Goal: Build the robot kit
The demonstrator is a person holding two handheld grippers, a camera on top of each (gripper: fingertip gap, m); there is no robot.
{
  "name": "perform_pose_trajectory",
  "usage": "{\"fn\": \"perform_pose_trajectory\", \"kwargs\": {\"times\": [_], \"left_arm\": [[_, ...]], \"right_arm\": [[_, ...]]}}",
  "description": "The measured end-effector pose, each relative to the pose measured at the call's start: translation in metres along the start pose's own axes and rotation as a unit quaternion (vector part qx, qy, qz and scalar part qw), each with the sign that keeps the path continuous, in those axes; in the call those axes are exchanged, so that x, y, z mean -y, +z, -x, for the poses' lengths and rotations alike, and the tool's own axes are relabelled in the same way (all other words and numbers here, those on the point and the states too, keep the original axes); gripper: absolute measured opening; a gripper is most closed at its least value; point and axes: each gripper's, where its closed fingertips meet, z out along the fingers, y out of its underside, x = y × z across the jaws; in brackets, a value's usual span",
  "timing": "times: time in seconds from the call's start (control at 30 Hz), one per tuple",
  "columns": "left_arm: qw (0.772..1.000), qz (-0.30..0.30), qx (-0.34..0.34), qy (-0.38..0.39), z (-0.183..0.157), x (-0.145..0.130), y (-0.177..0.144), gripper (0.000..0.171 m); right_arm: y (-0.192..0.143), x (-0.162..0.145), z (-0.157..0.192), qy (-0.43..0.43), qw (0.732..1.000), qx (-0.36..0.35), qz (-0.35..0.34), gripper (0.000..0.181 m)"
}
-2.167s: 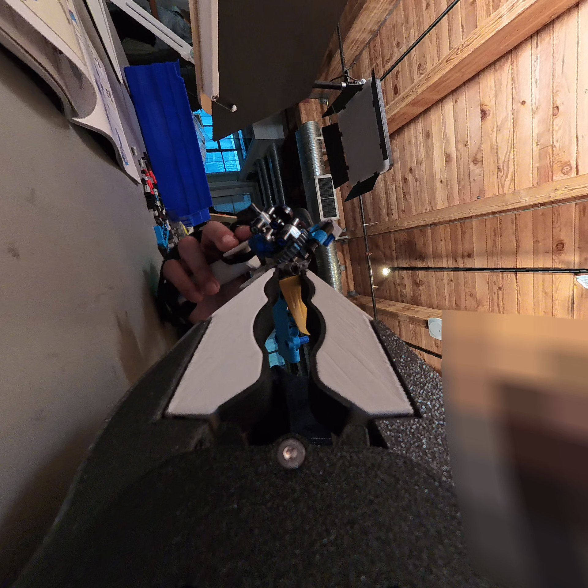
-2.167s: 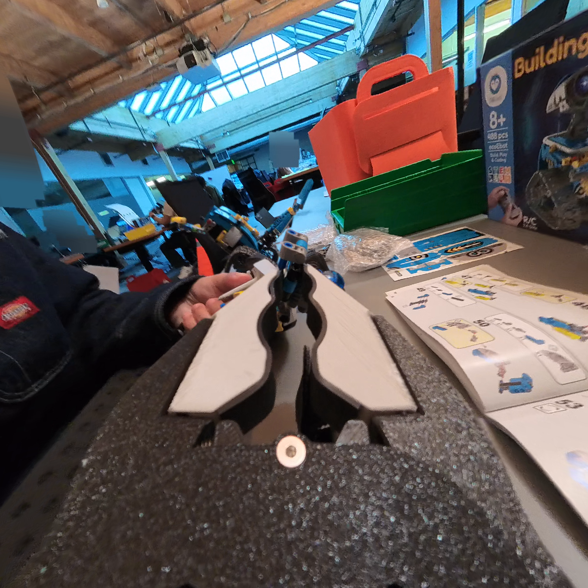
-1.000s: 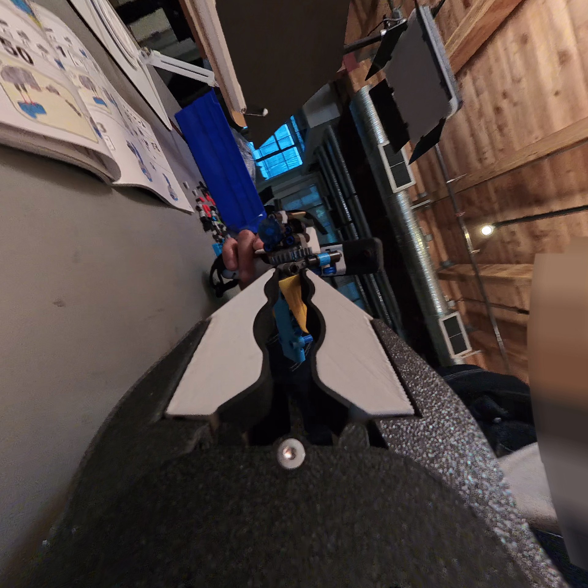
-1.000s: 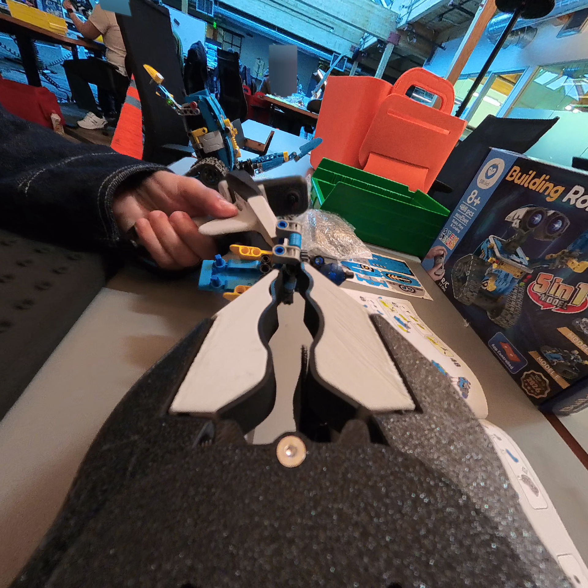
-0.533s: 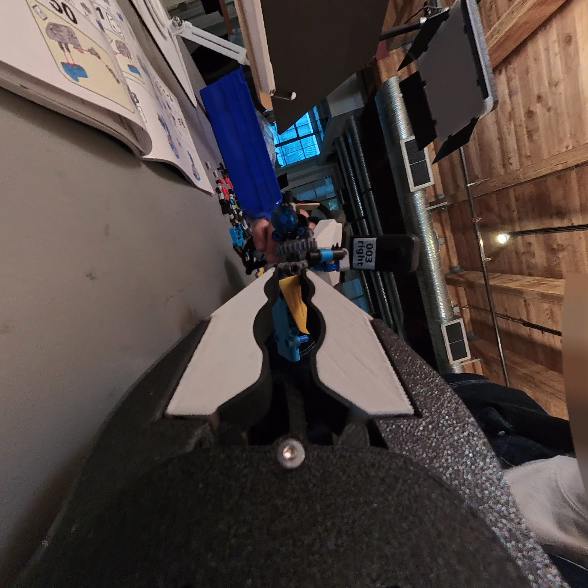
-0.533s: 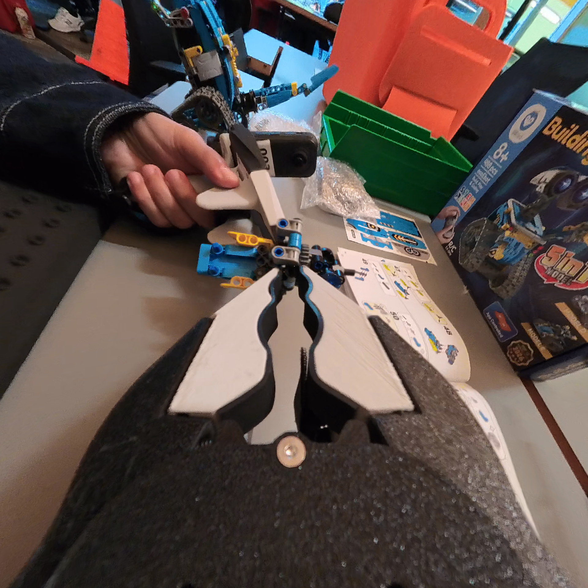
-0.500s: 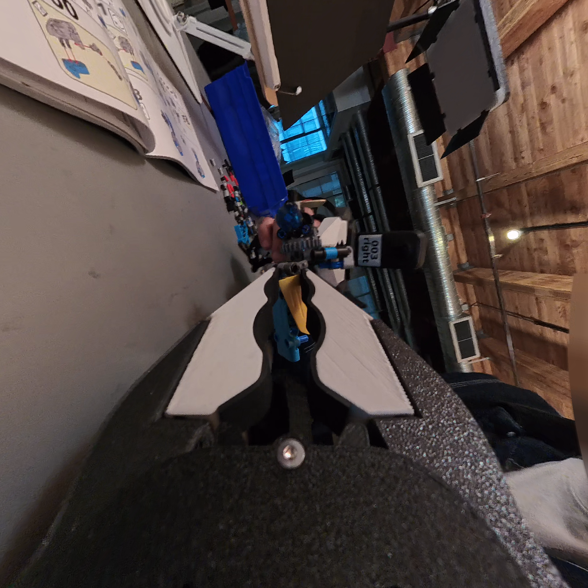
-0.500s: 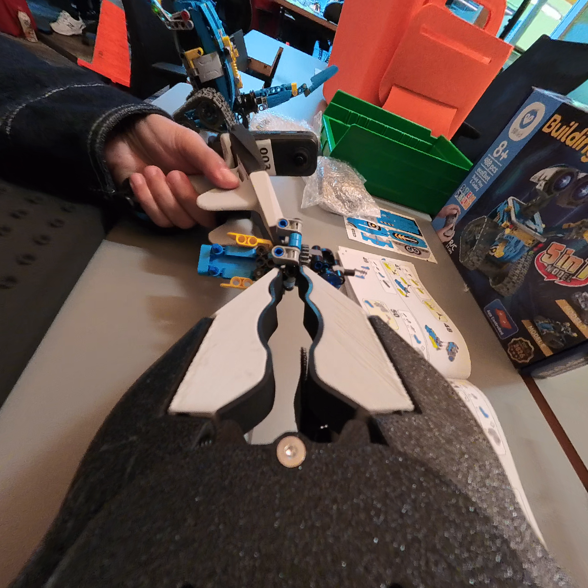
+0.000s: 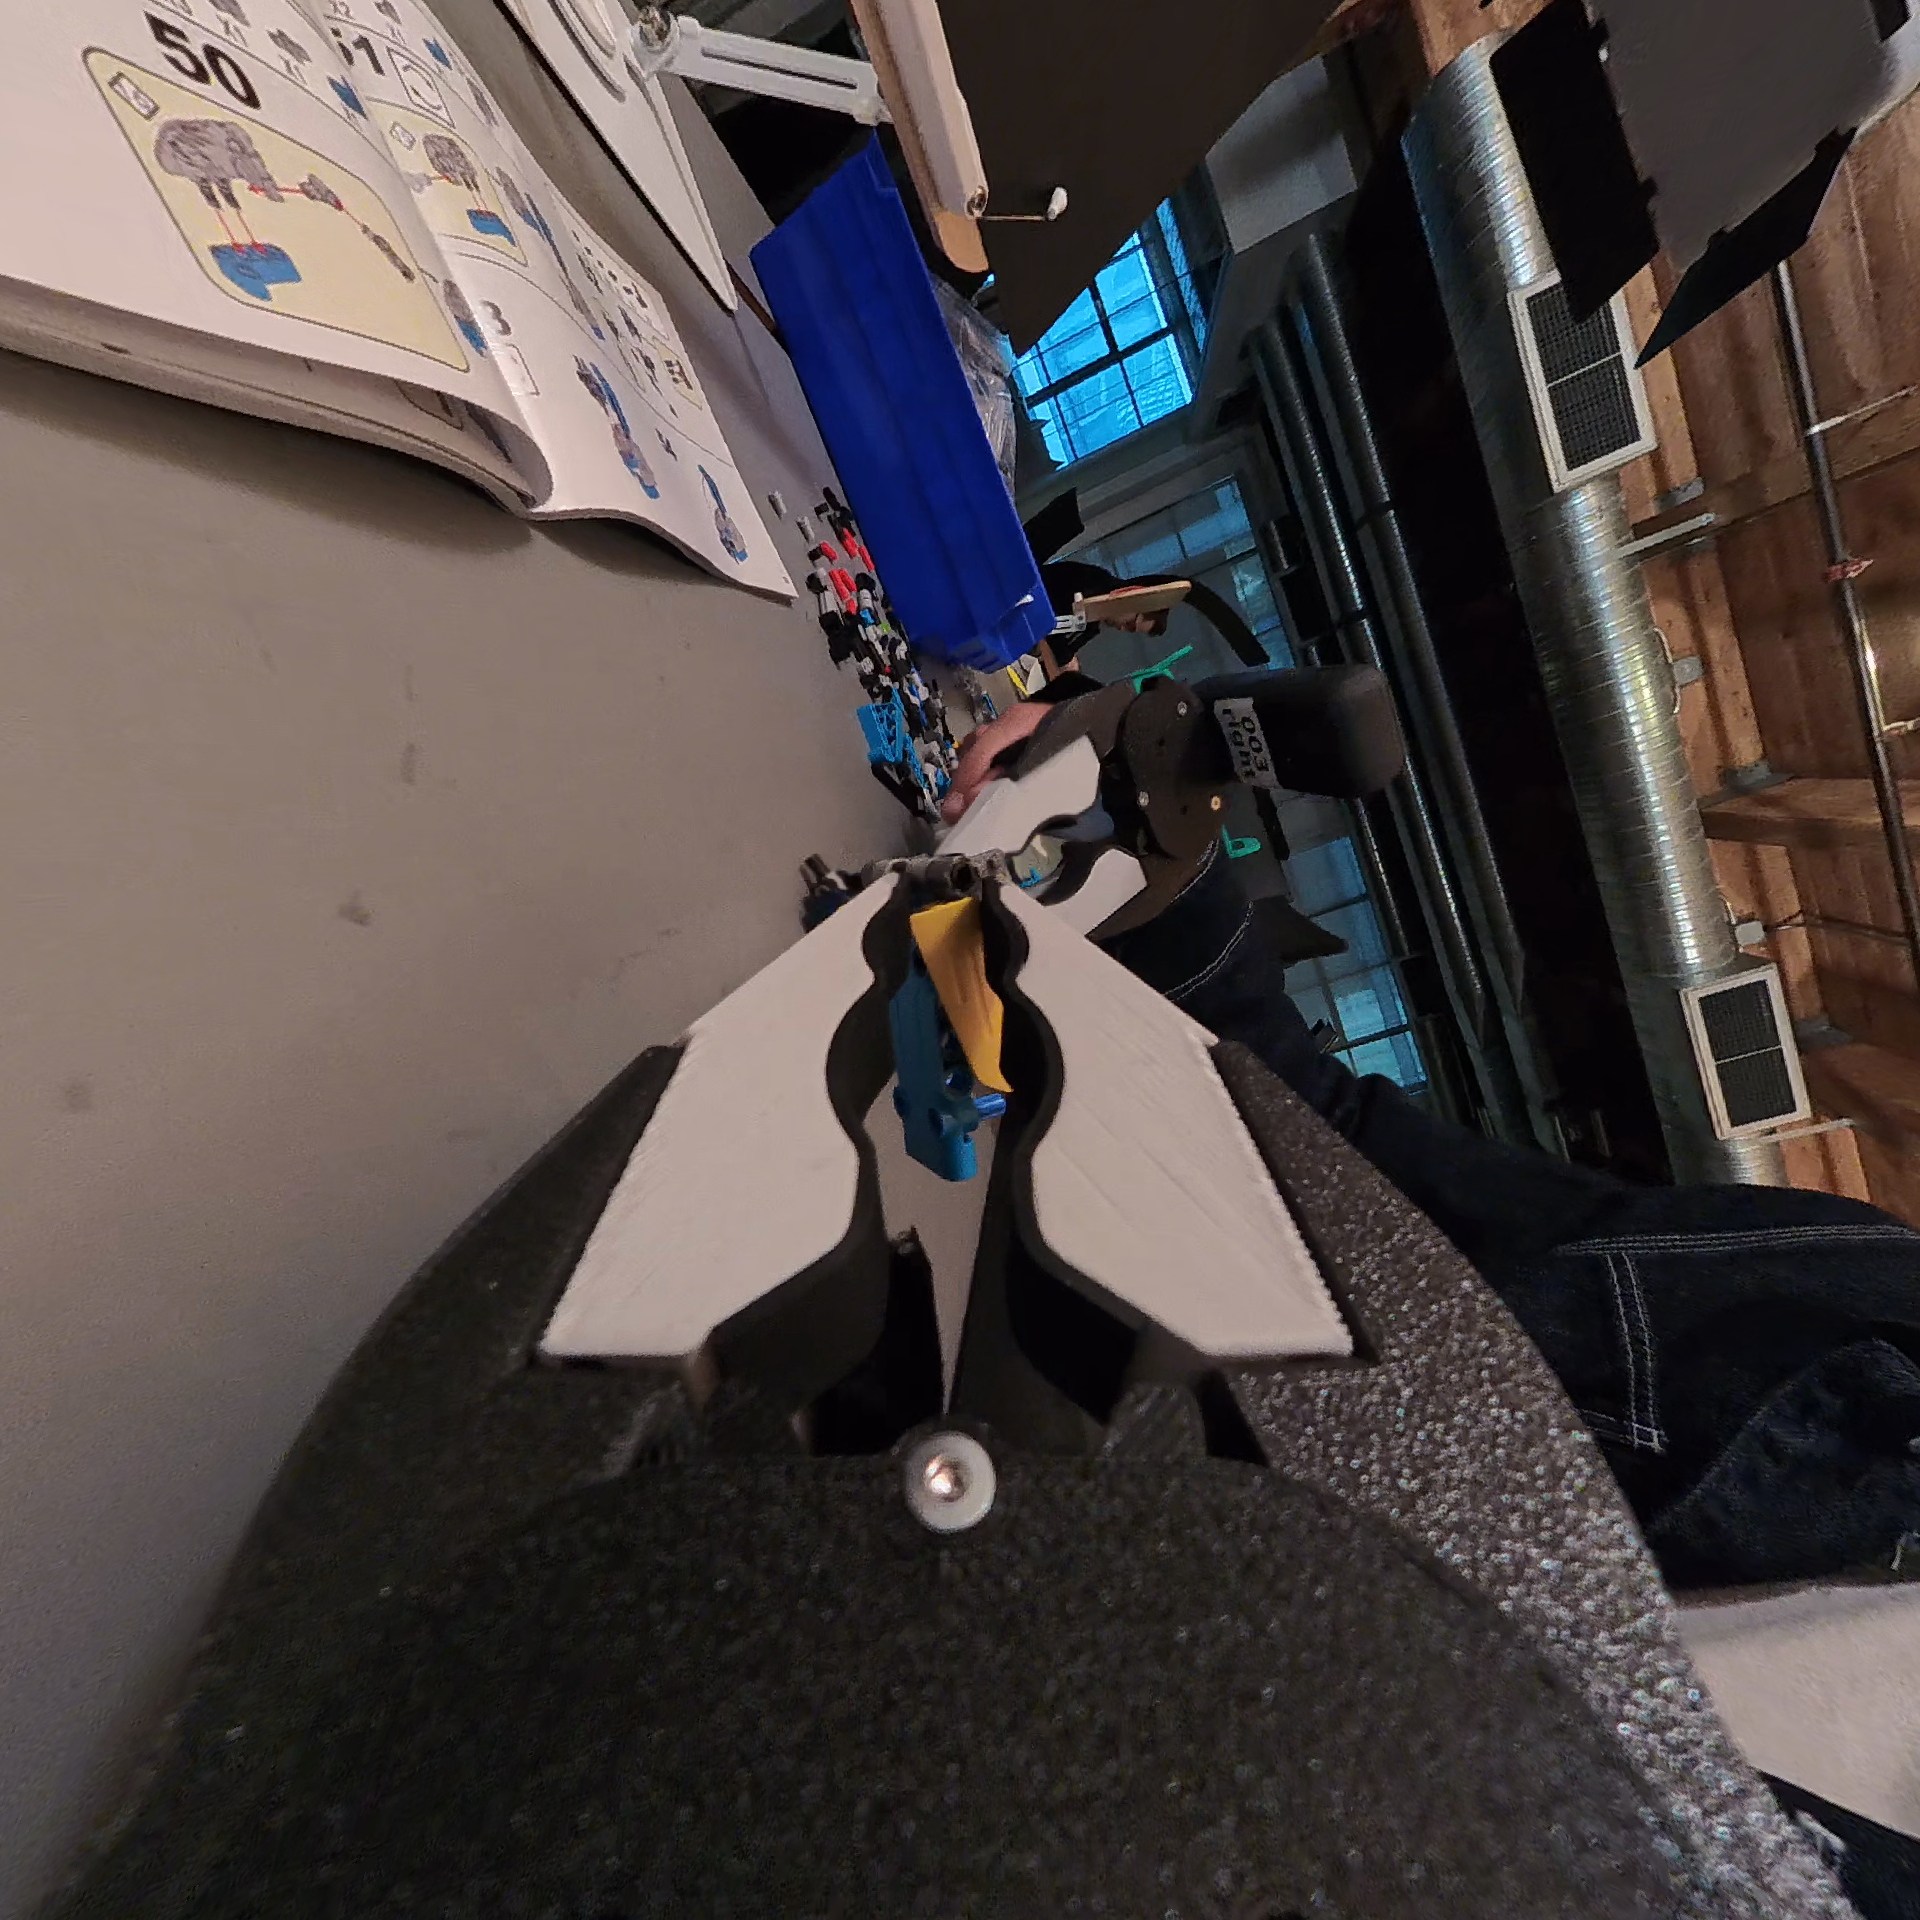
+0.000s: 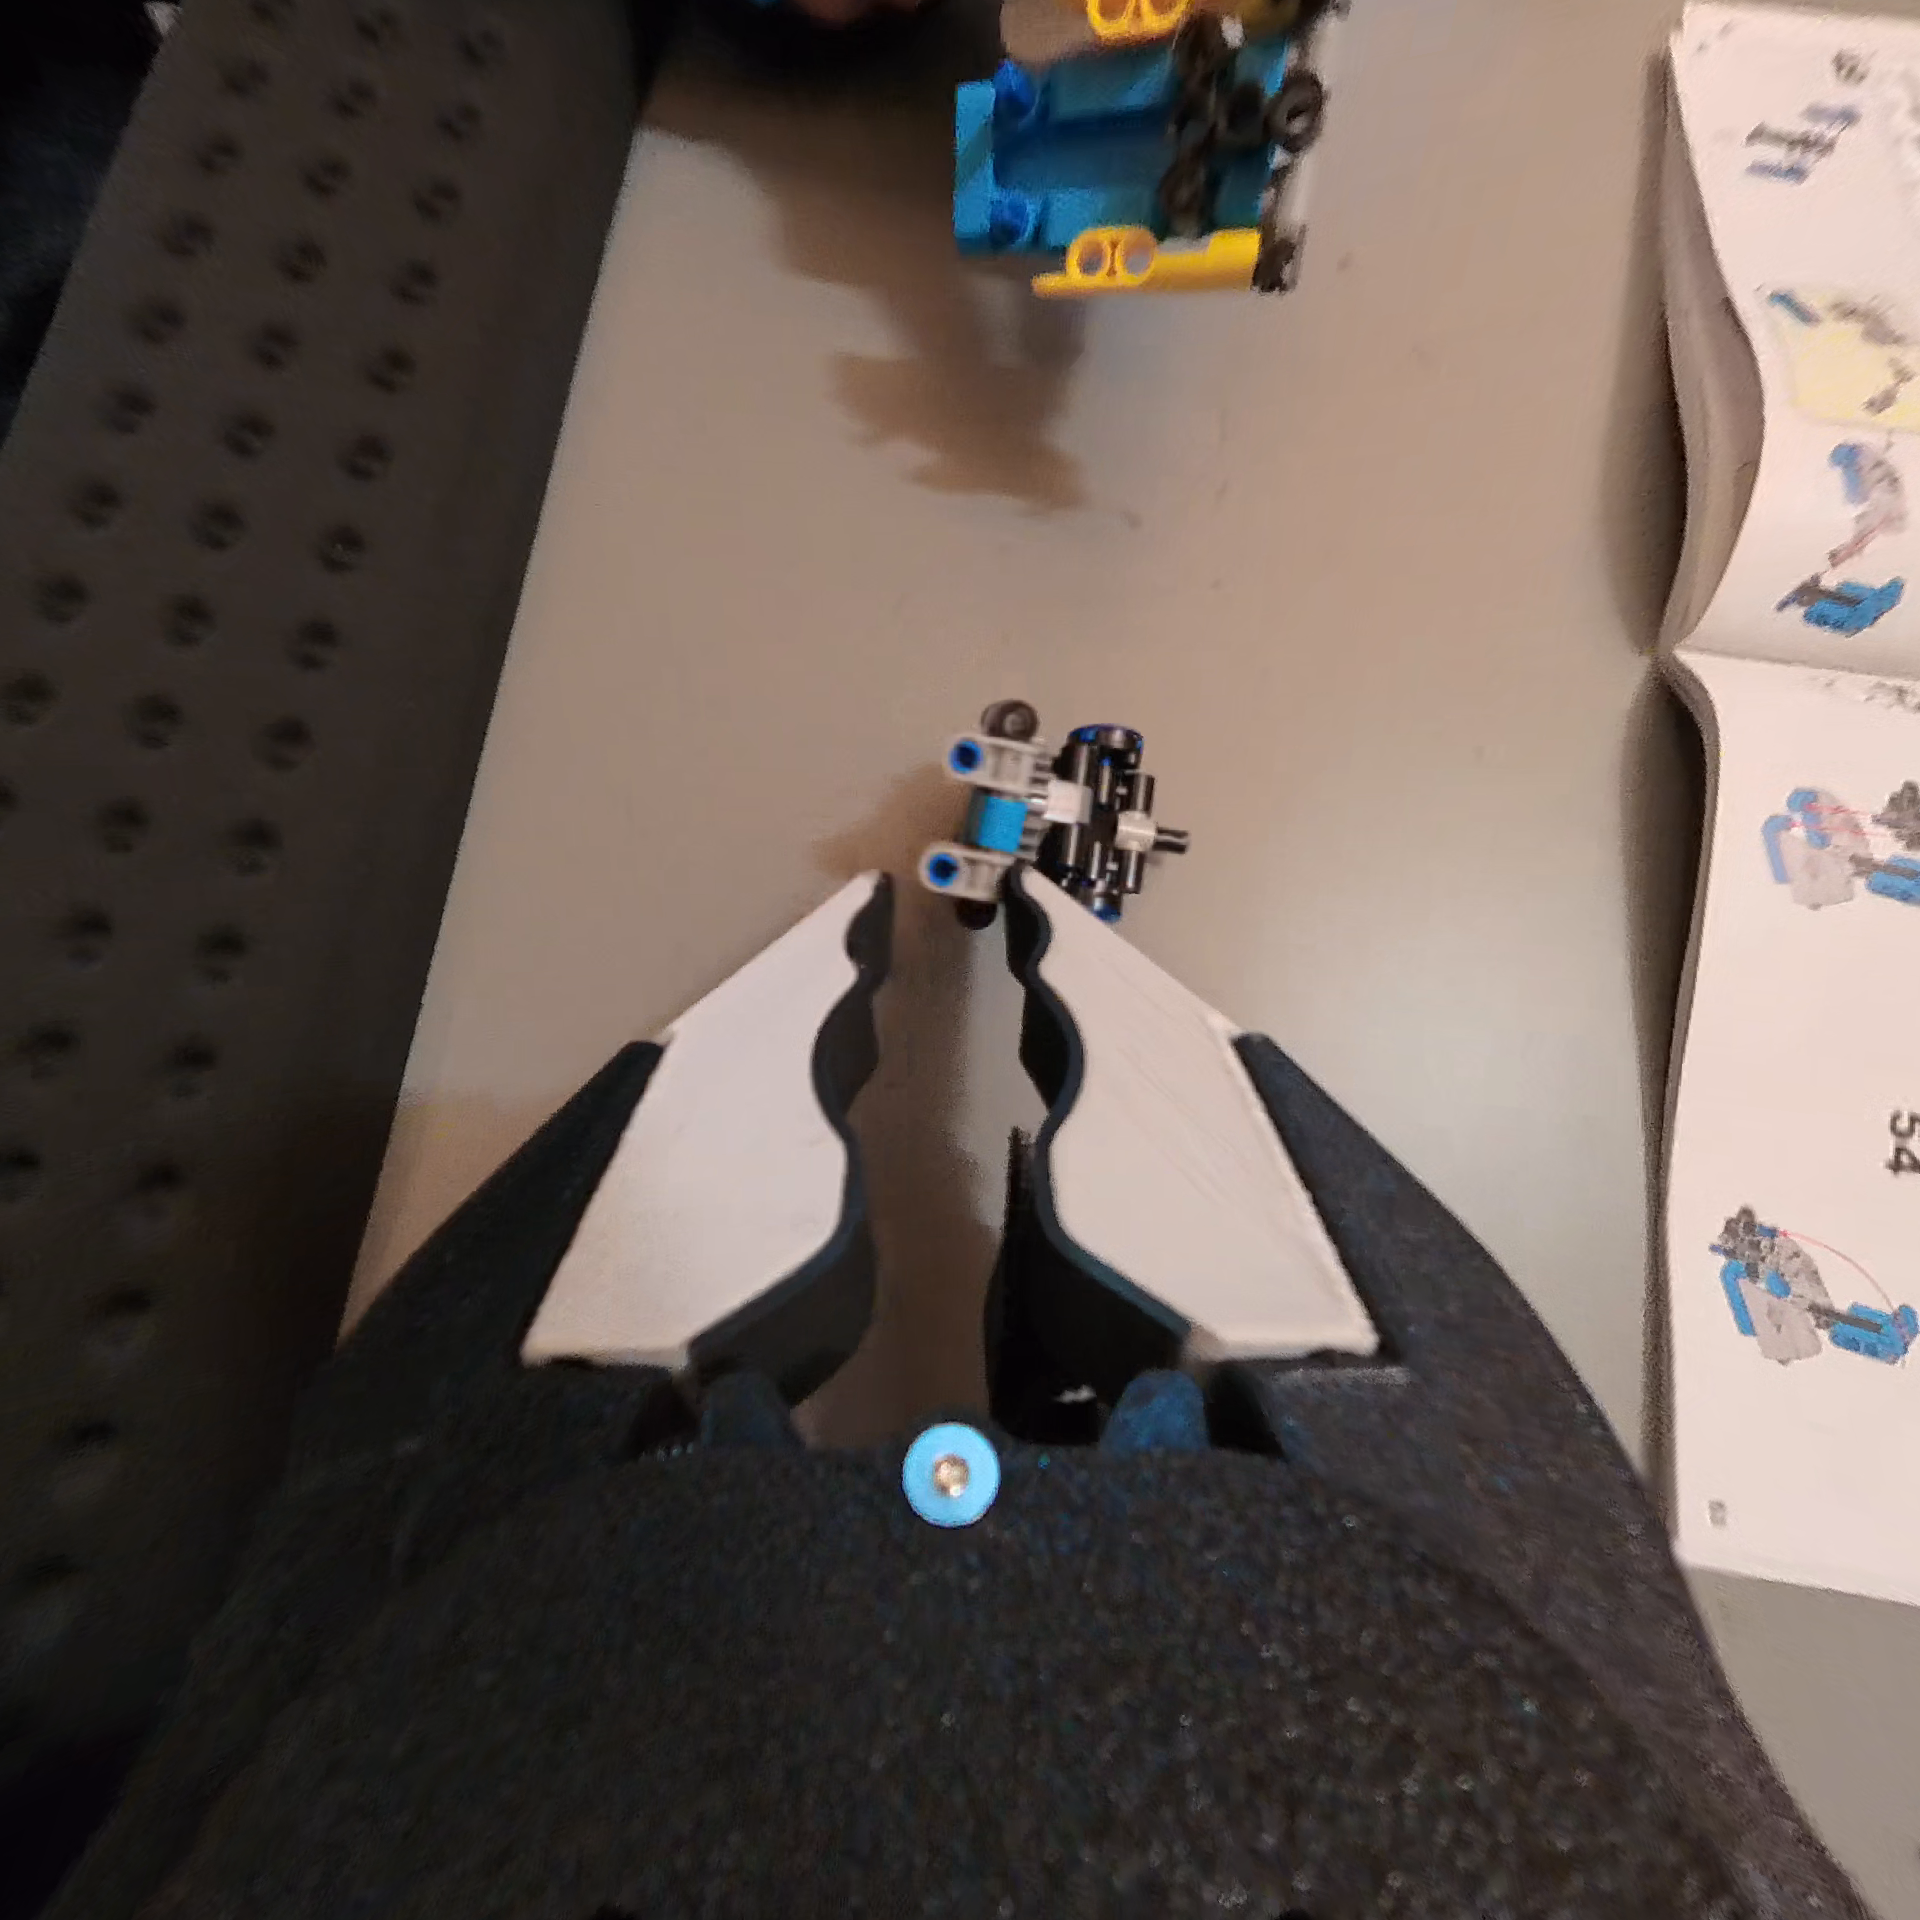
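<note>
My left gripper (image 9: 940,883) is shut on a blue and yellow brick assembly (image 9: 940,1039) and holds it sideways next to the grey table (image 9: 312,831). The same assembly shows blurred at the top of the right wrist view (image 10: 1122,156). My right gripper (image 10: 948,894) is open and points down at the table (image 10: 727,520). A small grey, black and blue brick assembly (image 10: 1049,821) lies on the table just beyond its fingertips, close to the right fingertip (image 10: 1023,904). The right gripper also shows in the left wrist view (image 9: 1174,790), held by a hand.
An open instruction booklet (image 10: 1808,727) lies to the right, and also shows in the left wrist view (image 9: 312,260). A dark perforated mat (image 10: 208,623) borders the table on the left. A blue bin (image 9: 894,416) and several loose small pieces (image 9: 873,623) lie farther off. Across from one pair of fingers to the other is roughly 15 cm.
My right gripper has opened and let go of the small assembly, which now lies on the table. That gripper has tipped down. The left gripper still holds the blue and yellow assembly.
</note>
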Motion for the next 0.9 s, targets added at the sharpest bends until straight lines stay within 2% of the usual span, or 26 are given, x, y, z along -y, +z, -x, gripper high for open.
{"fn": "perform_pose_trajectory", "kwargs": {"times": [0.07, 0.23, 0.33, 0.43, 0.47, 0.6, 0.67, 0.77, 0.9], "left_arm": [[1.000, 0.000, 0.000, 0.001, 0.000, 0.000, 0.000, 0.013], [1.000, 0.003, 0.000, 0.004, -0.001, -0.002, 0.001, 0.013], [1.000, 0.005, -0.002, 0.003, -0.001, -0.002, 0.001, 0.013], [1.000, 0.004, -0.002, 0.003, -0.002, -0.002, 0.001, 0.012], [1.000, 0.003, -0.004, 0.002, -0.002, -0.002, 0.001, 0.012], [1.000, 0.004, -0.010, 0.001, -0.004, -0.003, 0.001, 0.013], [1.000, 0.006, -0.013, -0.001, -0.005, -0.004, 0.002, 0.013], [1.000, 0.009, -0.017, -0.003, -0.006, -0.005, 0.003, 0.013], [1.000, 0.014, -0.018, -0.001, -0.007, -0.007, 0.005, 0.013]], "right_arm": [[-0.003, 0.001, 0.002, 0.013, 1.000, 0.009, 0.016, 0.023], [-0.010, 0.011, -0.003, 0.020, 1.000, -0.020, 0.011, 0.034], [-0.017, 0.022, -0.017, 0.085, 0.994, -0.064, -0.010, 0.039], [-0.021, 0.017, -0.030, 0.179, 0.978, -0.109, -0.005, 0.048], [-0.024, 0.018, -0.028, 0.209, 0.971, -0.112, -0.030, 0.048], [-0.029, 0.012, -0.010, 0.311, 0.934, -0.112, -0.137, 0.042], [-0.026, 0.007, -0.004, 0.326, 0.921, -0.126, -0.172, 0.037], [-0.022, 0.004, -0.005, 0.337, 0.908, -0.145, -0.203, 0.027], [-0.012, 0.006, -0.003, 0.338, 0.912, -0.125, -0.197, 0.022]]}}
